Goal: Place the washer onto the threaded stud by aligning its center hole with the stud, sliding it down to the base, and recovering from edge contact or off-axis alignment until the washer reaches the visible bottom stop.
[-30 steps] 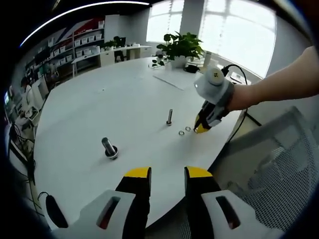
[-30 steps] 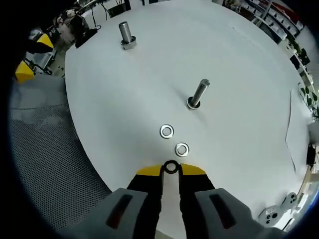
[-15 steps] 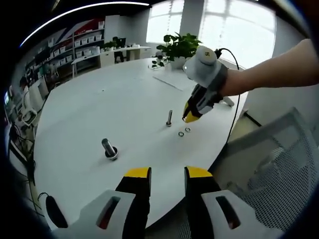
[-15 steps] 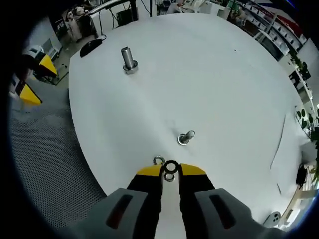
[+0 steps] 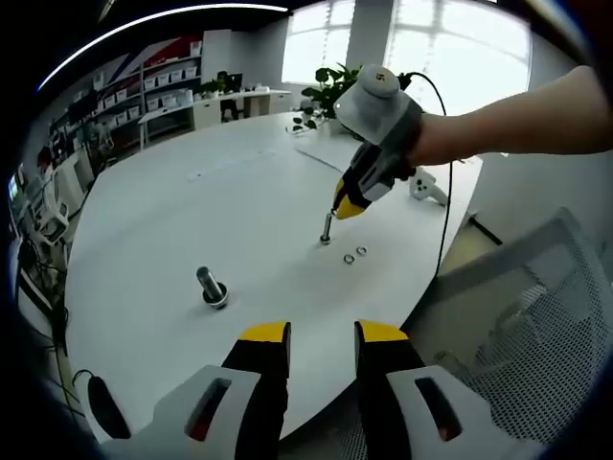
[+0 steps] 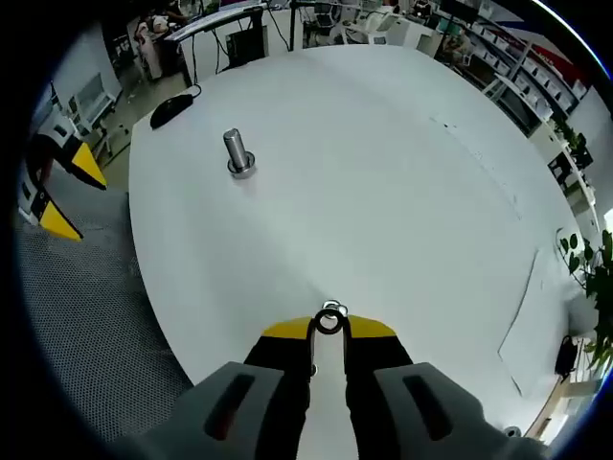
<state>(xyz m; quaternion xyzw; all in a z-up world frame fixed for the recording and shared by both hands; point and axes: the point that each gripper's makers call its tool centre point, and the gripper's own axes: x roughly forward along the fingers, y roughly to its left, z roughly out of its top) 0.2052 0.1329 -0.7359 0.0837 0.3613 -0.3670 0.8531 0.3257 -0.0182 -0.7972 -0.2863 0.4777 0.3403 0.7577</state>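
Note:
My right gripper (image 6: 329, 331) is shut on a dark washer (image 6: 318, 322), pinched edge-on at its tips. Just beyond the washer peeks the top of the thin threaded stud (image 6: 332, 307). From the left gripper view, the right gripper (image 5: 349, 207) hovers a little above and to the right of that upright stud (image 5: 326, 228), apart from it. Two loose washers (image 5: 354, 255) lie on the white table (image 5: 192, 201) beside the stud. My left gripper (image 5: 322, 335) hangs open over the table's near edge, nothing between its fingers.
A thicker bolt (image 5: 211, 286) stands upright to the left, also seen as the bolt (image 6: 236, 153). A black mouse (image 5: 101, 407) lies at the table edge. A mesh chair (image 5: 536, 316) stands beside the table. A potted plant (image 5: 350, 91) and papers sit at the far side.
The right gripper has lifted the washer away from the two loose washers and carried it over the thin stud. The left gripper has stayed put.

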